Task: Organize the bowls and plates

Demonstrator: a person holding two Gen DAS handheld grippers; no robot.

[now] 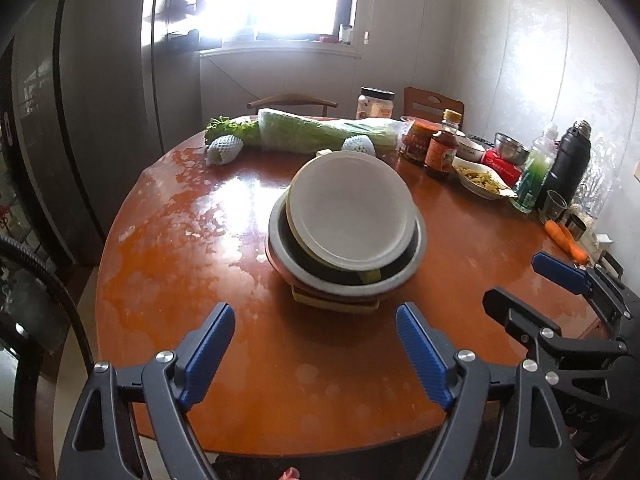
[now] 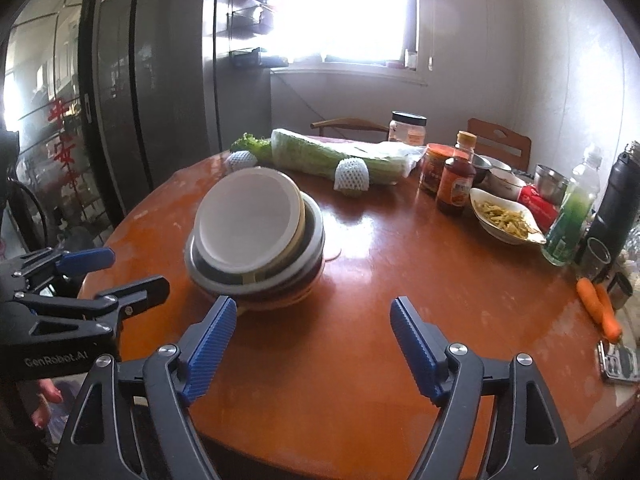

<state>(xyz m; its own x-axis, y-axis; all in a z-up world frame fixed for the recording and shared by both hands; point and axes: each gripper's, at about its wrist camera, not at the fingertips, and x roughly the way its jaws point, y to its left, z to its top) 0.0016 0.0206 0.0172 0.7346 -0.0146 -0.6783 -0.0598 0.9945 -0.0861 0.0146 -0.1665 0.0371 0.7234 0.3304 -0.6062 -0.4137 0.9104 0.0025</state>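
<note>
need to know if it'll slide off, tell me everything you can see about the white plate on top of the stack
The white plate is round, matte and pale, with a cream-yellow rim band; it looks like ceramic or plastic. It looks empty and unbroken. It tops the stack but does not sit flat: it is tilted, leaning inside a grey metal bowl, its near edge lower in that bowl and its far edge raised above the bowl's rim. Neither gripper touches it; both stand open short of the stack.
</note>
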